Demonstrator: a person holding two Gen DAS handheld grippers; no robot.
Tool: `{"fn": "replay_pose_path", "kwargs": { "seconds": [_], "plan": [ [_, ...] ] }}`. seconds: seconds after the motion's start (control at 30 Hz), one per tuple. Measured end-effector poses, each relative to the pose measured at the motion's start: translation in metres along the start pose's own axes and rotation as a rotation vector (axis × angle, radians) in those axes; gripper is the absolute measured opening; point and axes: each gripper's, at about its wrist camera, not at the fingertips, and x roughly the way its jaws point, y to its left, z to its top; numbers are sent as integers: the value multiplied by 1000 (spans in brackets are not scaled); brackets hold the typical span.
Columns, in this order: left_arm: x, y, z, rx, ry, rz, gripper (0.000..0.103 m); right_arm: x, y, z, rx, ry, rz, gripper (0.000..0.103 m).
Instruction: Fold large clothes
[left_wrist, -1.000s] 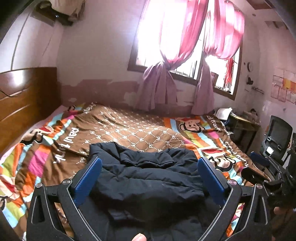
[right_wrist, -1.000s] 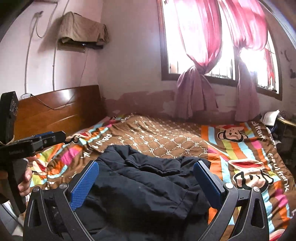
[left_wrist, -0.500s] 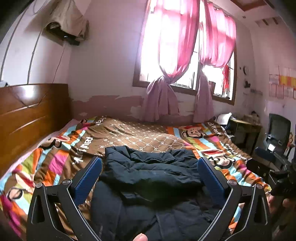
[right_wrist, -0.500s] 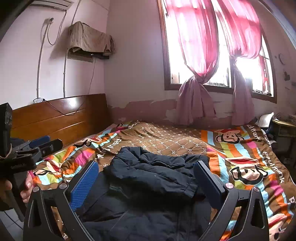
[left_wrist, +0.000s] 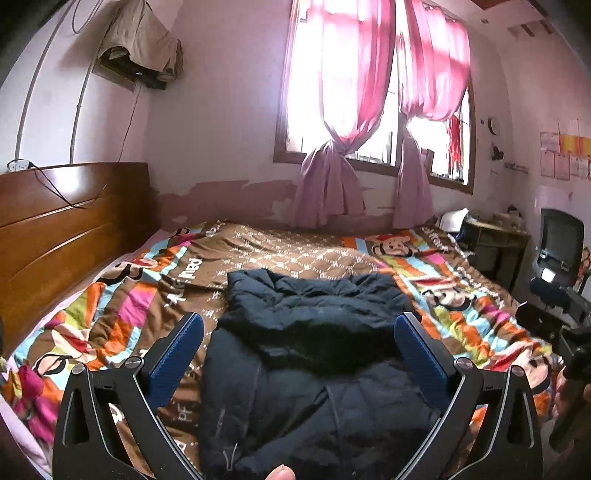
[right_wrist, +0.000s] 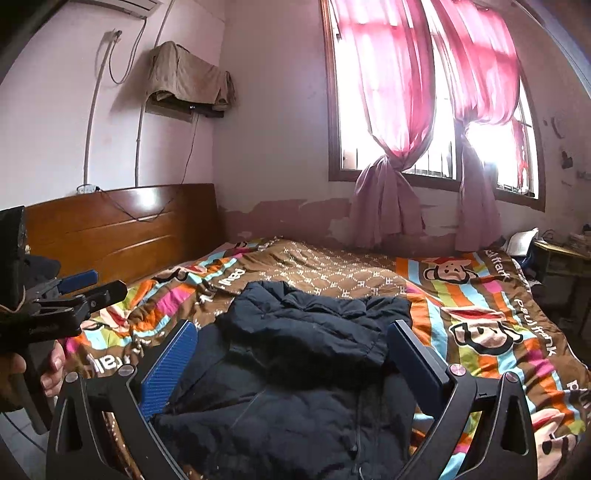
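A dark navy puffer jacket (left_wrist: 314, 354) lies on the colourful bedspread (left_wrist: 122, 306), its upper part folded down over its lower part and its zip facing up. My left gripper (left_wrist: 299, 326) hangs open above it, blue pads wide apart, nothing between them. The jacket (right_wrist: 303, 362) also fills the lower middle of the right wrist view, under my right gripper (right_wrist: 291, 334), which is open and holds nothing. At the left edge of that view a hand holds the left gripper (right_wrist: 98, 284) off the side of the bed.
A wooden headboard (left_wrist: 55, 229) bounds the bed on the left. Behind the bed is a window with tied pink curtains (left_wrist: 332, 184). A desk (left_wrist: 495, 240) and a black office chair (left_wrist: 557, 251) stand to the right of the bed. A cloth-draped shelf (right_wrist: 184, 81) hangs on the wall.
Both grippers have drawn back and risen from the jacket, so more of the room and bed shows. Both stay open. The jacket has not moved.
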Motion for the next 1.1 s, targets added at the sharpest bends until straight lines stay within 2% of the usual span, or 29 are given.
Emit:
{"fn": "replay_pose_path", "kwargs": {
  "seconds": [0.27, 0.47, 1.0, 1.1],
  "plan": [
    [2, 4, -39, 20, 51, 20, 101, 0, 14, -29, -38, 45, -13, 103],
    [9, 10, -68, 44, 109, 4, 101, 8, 15, -54, -41, 103, -4, 103],
    [47, 13, -198, 231, 452, -48, 101, 49, -6, -168, -76, 454, -19, 103],
    [56, 14, -215, 264, 506, -33, 101, 59, -5, -188, -106, 512, -23, 103]
  ]
}}
